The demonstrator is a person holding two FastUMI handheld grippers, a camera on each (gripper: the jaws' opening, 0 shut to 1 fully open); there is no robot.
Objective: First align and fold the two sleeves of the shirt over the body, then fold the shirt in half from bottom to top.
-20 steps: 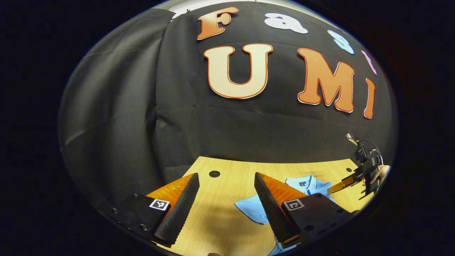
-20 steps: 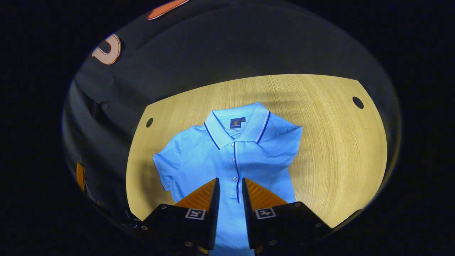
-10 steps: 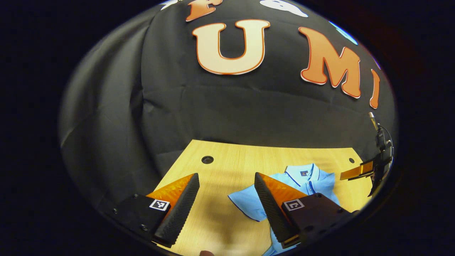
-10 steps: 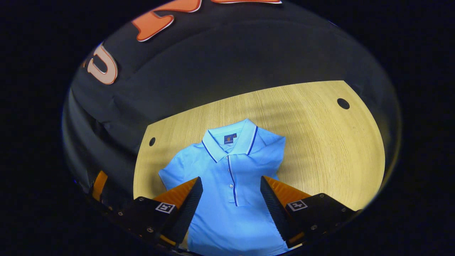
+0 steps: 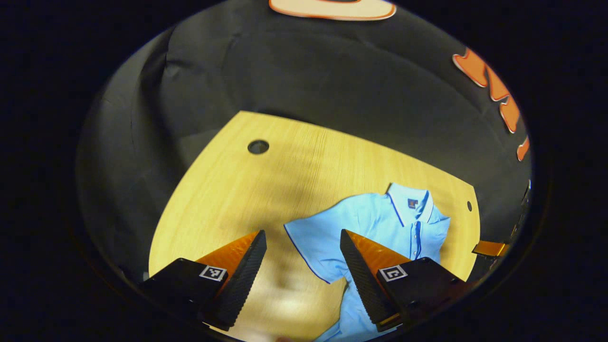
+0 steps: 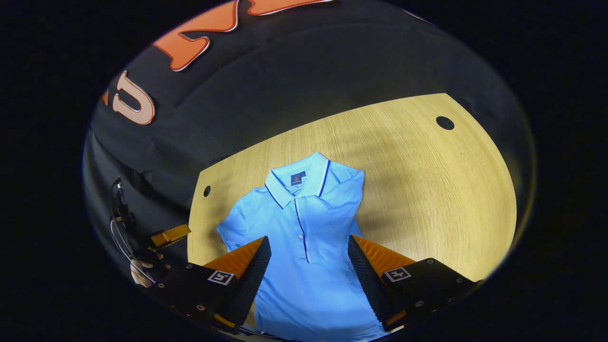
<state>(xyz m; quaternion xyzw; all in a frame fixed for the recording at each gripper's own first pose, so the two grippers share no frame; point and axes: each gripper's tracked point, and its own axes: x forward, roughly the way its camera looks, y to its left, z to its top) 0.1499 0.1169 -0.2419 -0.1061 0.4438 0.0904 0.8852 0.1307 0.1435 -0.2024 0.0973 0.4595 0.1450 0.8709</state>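
Tilting down since a second ago, my left claw (image 5: 303, 266) now takes in far more of the table (image 5: 228, 199), while my right claw (image 6: 308, 270), nearly closed a second ago, has spread wide. Both claws hang released above the table, gripping nothing. On the pale wooden table the light blue polo shirt (image 6: 304, 247) lies flat, face up, collar (image 6: 298, 179) toward the booth's black back wall. Seen from the right gripper view, the sleeve on the right side is already folded over the body, leaving a straight edge; the other sleeve (image 5: 313, 242) lies spread out on the table, just ahead of my left claw's fingers. My right claw hovers over the shirt's lower body, fingers either side of the button placket (image 6: 301, 228). Two small round holes (image 5: 258, 147) mark the table's far corners.
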